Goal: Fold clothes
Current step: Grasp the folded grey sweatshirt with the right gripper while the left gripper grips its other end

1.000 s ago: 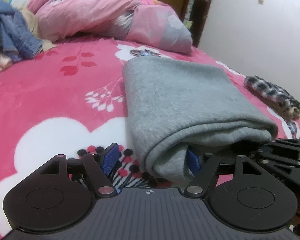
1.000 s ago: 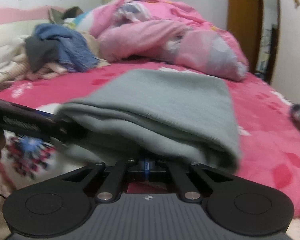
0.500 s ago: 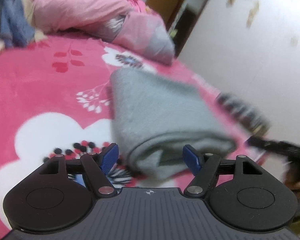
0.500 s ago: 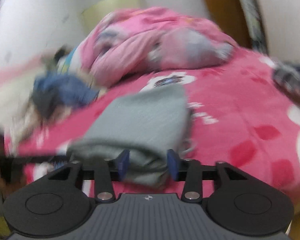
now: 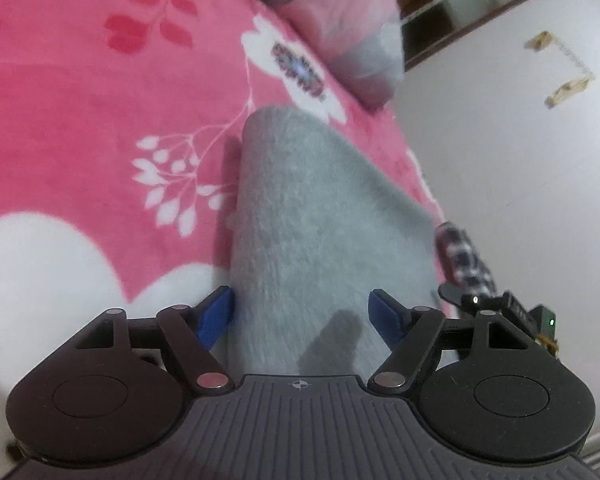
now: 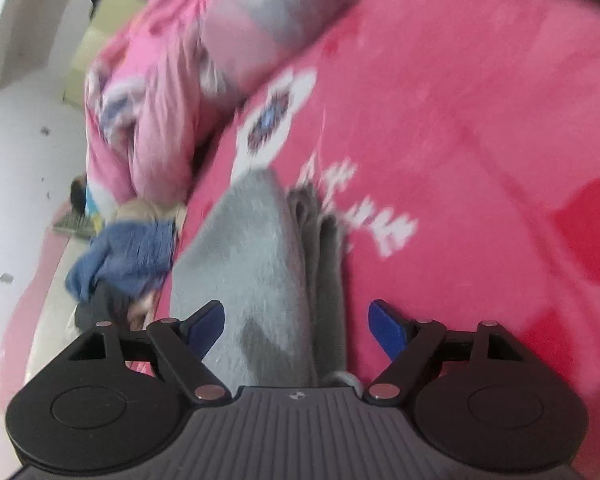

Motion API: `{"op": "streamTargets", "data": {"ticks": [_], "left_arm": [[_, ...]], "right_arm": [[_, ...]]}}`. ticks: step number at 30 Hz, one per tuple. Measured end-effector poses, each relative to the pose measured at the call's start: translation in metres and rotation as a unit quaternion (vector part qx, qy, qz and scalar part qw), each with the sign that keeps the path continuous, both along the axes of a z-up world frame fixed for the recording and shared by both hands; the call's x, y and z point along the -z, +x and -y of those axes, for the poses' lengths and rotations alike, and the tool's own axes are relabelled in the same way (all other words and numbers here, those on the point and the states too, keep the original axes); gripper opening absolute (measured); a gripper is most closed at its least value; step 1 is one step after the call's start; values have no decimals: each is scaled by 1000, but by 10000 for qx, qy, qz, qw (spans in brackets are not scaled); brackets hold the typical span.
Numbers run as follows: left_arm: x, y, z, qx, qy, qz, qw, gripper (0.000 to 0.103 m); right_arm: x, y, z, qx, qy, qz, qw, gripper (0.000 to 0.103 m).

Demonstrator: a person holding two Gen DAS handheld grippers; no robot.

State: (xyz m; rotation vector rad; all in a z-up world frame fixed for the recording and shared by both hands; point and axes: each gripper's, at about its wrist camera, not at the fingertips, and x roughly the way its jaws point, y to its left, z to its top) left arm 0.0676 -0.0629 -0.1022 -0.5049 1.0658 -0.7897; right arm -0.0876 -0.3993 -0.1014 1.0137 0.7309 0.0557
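Grey fleece, a folded garment (image 5: pixel 320 232), lay on a pink floral blanket (image 5: pixel 80 120) spread over the bed, its long side running away from both cameras. The left gripper (image 5: pixel 304 316) pointed downward over the near end of the garment, rolled so that the bed tilted across its view; its blue pads (image 5: pixel 216 314) stood wide and were opening, the cloth lying between them, the left pad just beside the fold's edge and the right pad clear of it. The right gripper (image 6: pixel 296 322) was likewise angled down and rolled the other way, its jaws opening, blue pads (image 6: pixel 384 324) spread well apart with the garment's stacked layers (image 6: pixel 252 264) between them and untouched on the right side. In the left wrist view part of the right gripper's black body (image 5: pixel 508 312) showed at the edge, beside a checked cloth (image 5: pixel 460 256) near the bed's border. A bunched pink quilt (image 6: pixel 160 92) and a blue knit garment (image 6: pixel 128 256) lay further up the bed. Both views were blurred by motion.
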Motion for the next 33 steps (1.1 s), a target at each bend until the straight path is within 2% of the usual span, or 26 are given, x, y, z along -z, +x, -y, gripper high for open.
{"op": "streamTargets", "data": {"ticks": [3, 5, 8, 10, 13, 17, 22, 24, 27, 30, 33], "left_arm": [[14, 16, 13, 140, -121, -315, 9993, 75], [18, 25, 20, 229, -227, -401, 9987, 76], [22, 32, 29, 431, -239, -375, 9981, 77], [23, 29, 29, 528, -247, -288, 9979, 75], [25, 23, 24, 630, -308, -180, 9974, 72], [28, 17, 21, 716, -349, -42, 9968, 71], [20, 18, 40, 653, -107, 60, 9978, 72], [13, 14, 42, 630, -58, 137, 9979, 71], [-2, 6, 43, 667, -166, 236, 9974, 71], [-17, -1, 46, 694, -274, 290, 9968, 70], [-34, -9, 58, 733, -249, 371, 9963, 70]], "right_arm": [[6, 26, -2, -286, 189, 1, 9994, 93], [11, 42, -3, -427, 436, 25, 9981, 93], [18, 63, -5, -671, 706, 73, 9952, 102], [16, 64, -8, -862, 661, 105, 9940, 102], [14, 46, -16, -1080, 480, 228, 9927, 94], [14, 15, -25, -1416, 528, 241, 9882, 86], [13, 27, -33, -1438, 363, 161, 9888, 80], [6, 28, -38, -1432, 125, 124, 9895, 66], [-4, 29, -47, -1423, -236, 75, 9895, 58], [-20, 18, -57, -1424, -686, 176, 9873, 55], [-34, 9, -58, -1410, -826, 316, 9860, 54]]}}
